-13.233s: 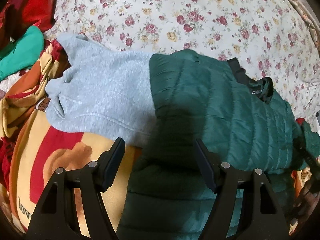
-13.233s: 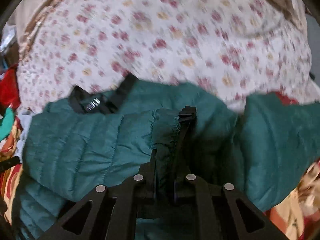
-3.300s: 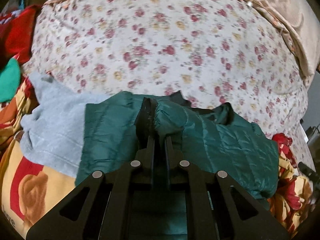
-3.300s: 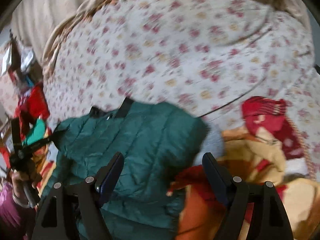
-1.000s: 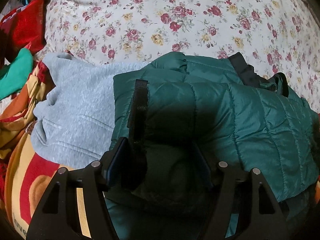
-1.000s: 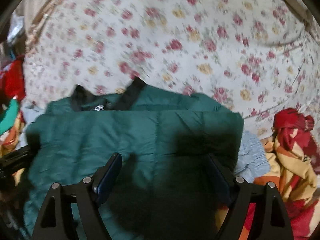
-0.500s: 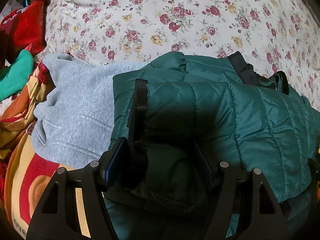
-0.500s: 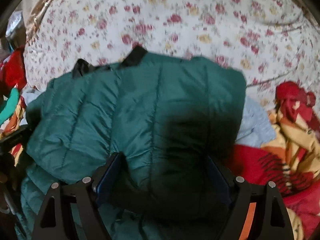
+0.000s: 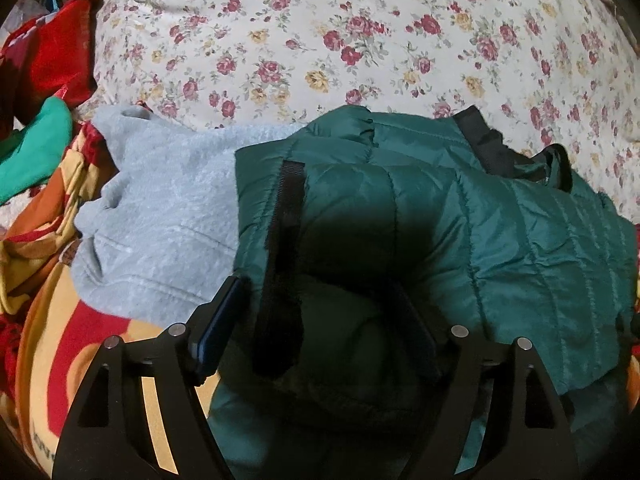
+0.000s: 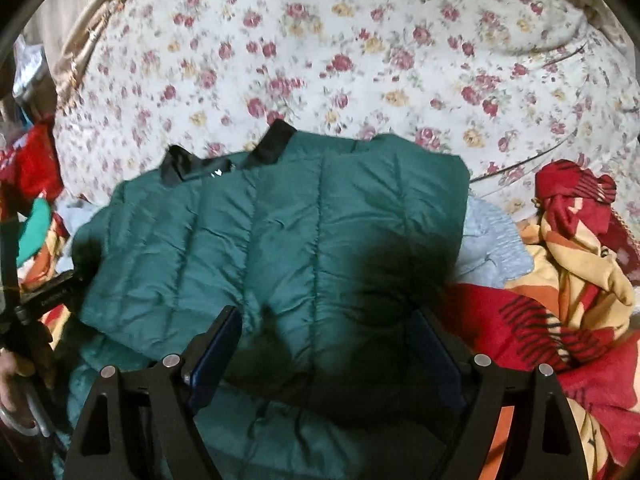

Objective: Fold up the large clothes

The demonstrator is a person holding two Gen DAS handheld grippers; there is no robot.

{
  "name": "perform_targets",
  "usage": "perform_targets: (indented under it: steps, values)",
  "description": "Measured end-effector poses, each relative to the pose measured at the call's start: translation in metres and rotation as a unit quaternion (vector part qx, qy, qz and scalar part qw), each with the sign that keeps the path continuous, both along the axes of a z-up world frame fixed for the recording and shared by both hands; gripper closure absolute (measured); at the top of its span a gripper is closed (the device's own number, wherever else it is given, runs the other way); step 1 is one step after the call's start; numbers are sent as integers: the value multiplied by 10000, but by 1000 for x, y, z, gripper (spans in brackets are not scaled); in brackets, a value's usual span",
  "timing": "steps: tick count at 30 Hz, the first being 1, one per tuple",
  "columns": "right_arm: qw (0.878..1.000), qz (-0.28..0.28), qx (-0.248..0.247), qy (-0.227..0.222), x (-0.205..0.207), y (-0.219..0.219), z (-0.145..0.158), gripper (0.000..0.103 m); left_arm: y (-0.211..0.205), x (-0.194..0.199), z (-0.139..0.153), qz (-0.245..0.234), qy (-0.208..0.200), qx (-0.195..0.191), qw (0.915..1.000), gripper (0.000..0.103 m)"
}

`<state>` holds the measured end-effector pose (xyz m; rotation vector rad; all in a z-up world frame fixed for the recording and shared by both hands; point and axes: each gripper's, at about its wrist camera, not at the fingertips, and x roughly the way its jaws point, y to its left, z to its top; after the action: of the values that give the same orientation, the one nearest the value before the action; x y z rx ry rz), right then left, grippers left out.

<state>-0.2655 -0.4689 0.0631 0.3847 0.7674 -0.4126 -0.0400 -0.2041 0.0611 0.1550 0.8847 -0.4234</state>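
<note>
We see the green puffer jacket (image 9: 460, 216) lying folded on the bed, partly over a grey sweatshirt (image 9: 168, 216) and w/ the floral sheet (image 9: 360, 40) behind it; its black collar (image 9: 492, 148) sits at the far edge toward the sheet. The left gripper (image 9: 324, 320) hangs low over the near left part of the jacket, jaws opening, and a bulge of the folded sleeve w/ its black cuff strap (image 9: 286, 208) sits between the fingers; the left pad stands clear of the fabric, and the right finger is in shadow, so we can't tell if it touches. From the right wrist view the right gripper (image 10: 328, 344) is spread wide over the jacket's near right part, w/ the quilted fabric (image 10: 280, 232) between the fingers but no pinch we can make out (the shadow there is deep). The jacket's right edge lies over the grey sweatshirt (image 10: 492, 240), and beside that is a red and yellow blanket (image 10: 568, 280). At the far left of that view we see a hand (image 10: 16, 376) on the other gripper's handle. A red cloth (image 9: 52, 56) and a bright green cloth (image 9: 36, 148) lie off to the left.
</note>
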Motion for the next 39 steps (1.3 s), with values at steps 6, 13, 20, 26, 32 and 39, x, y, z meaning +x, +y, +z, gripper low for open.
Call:
perform_targets:
  steps: [6, 13, 20, 26, 32, 39]
  values:
    - [9999, -27, -9, 110, 2, 3, -1, 19, 14, -22, 16, -102, 4, -338, 9994, 26]
    - [9976, -19, 126, 677, 16, 1, -31, 9, 8, -33, 5, -347, 199, -29, 9992, 26]
    - [9991, -76, 262, 311, -7, 5, -12, 9, 36, -41, 10, -261, 541, -185, 9980, 26]
    - [9990, 19, 288, 333, -44, 22, 0, 9, 81, -66, 27, -291, 258, 37, 9992, 26]
    - [9980, 53, 485, 398, -78, 40, -6, 9, 126, -92, 31, -237, 295, 97, 9992, 26]
    - [9965, 8, 668, 493, -117, 64, -9, 9, 164, -123, 25, -362, 527, 227, 9977, 26]
